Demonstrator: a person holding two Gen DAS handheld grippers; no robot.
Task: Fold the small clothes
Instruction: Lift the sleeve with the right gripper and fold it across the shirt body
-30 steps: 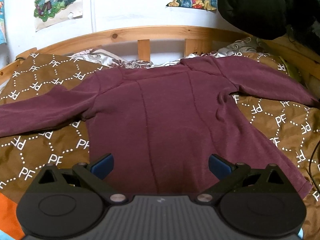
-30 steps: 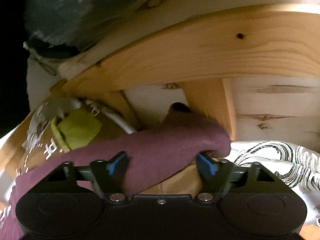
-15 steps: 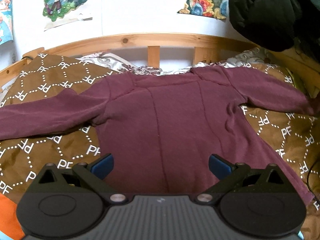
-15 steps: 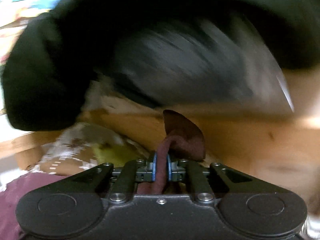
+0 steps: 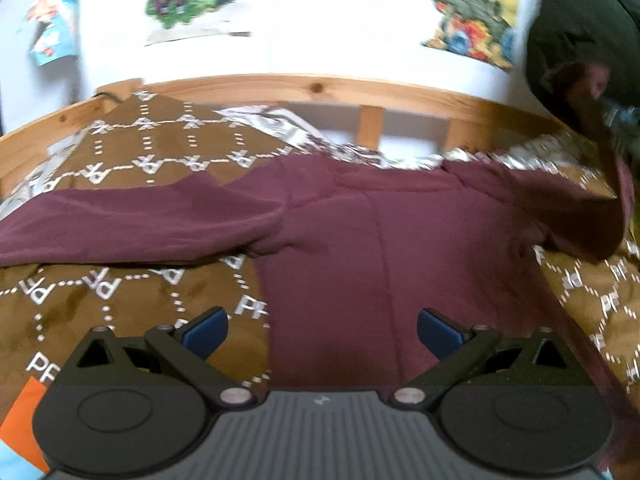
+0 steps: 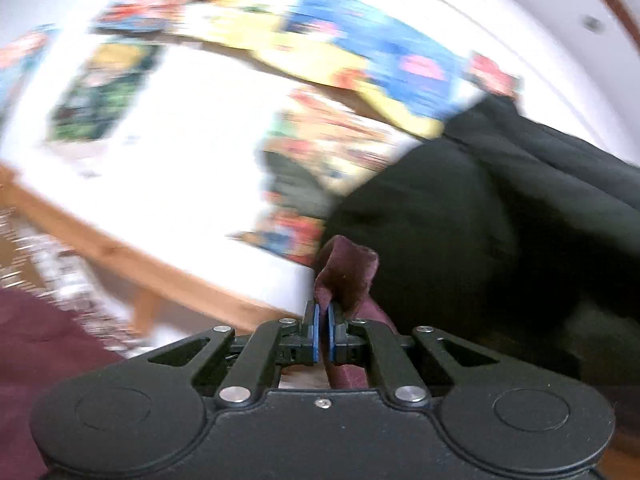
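— So where is the maroon top [image 5: 384,248] lying?

— It is lying spread on the brown patterned bedspread [image 5: 120,304], in front of the wooden headboard [image 5: 320,92], one sleeve stretching out flat across the bedspread. The other sleeve is being lifted off the bedspread toward the dark jacket [image 5: 580,40] hanging above the headboard; its far end is blurring into that jacket, so I cannot make it out there.

— And the grippers?

— The left gripper [image 5: 322,330] is hovering with its jaws standing wide apart over the top's hem, touching nothing. The right gripper [image 6: 323,330] is pinching the sleeve cuff [image 6: 348,276] tightly between its blue pads. Behind it, the posters [image 6: 320,60] on the wall are smearing badly, and their pictures are unreadable.
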